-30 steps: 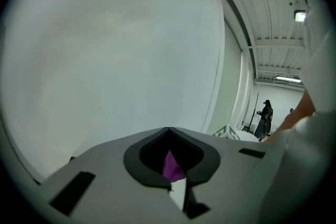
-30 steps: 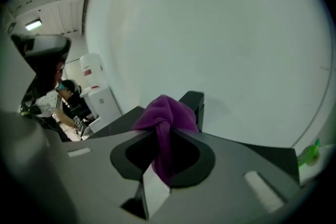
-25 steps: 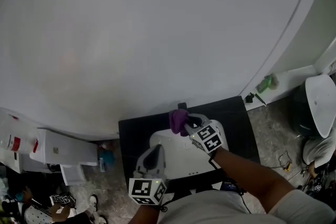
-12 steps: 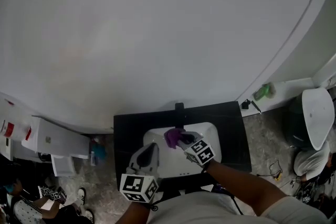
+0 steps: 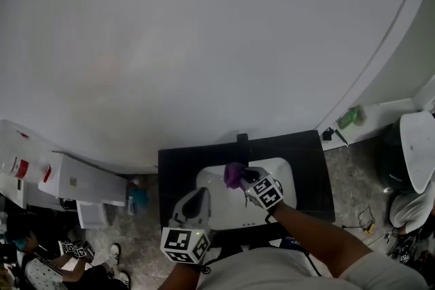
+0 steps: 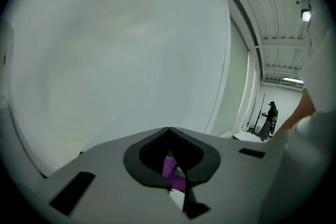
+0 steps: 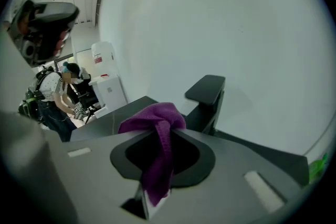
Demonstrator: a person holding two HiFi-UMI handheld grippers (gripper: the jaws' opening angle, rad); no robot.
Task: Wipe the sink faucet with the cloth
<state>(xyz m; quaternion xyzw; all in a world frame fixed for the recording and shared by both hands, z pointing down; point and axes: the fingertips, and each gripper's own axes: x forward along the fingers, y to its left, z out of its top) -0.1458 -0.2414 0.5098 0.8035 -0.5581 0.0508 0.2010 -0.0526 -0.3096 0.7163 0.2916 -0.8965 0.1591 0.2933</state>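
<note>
A purple cloth [image 5: 234, 174] [image 7: 154, 115] is pinched in my right gripper [image 5: 242, 178] [image 7: 158, 130], which is shut on it, a tail of cloth hanging down between the jaws. The black faucet [image 5: 242, 142] [image 7: 206, 96] stands at the back of the white sink [image 5: 280, 173], just beyond the cloth and apart from it. My left gripper [image 5: 196, 197] [image 6: 168, 129] hovers over the sink's near left rim, shut with nothing held. Through its jaw opening a bit of the purple cloth [image 6: 171, 169] shows.
The sink sits in a black counter [image 5: 173, 170] against a big white wall. A white cabinet [image 5: 75, 188] stands at left, a blue object [image 5: 138, 199] on the floor beside it. A green bottle [image 5: 348, 117] and a white seat [image 5: 416, 146] are at right.
The right gripper with the cloth has drawn back from the faucet toward me, over the basin. The left gripper has stayed near the sink's front left rim.
</note>
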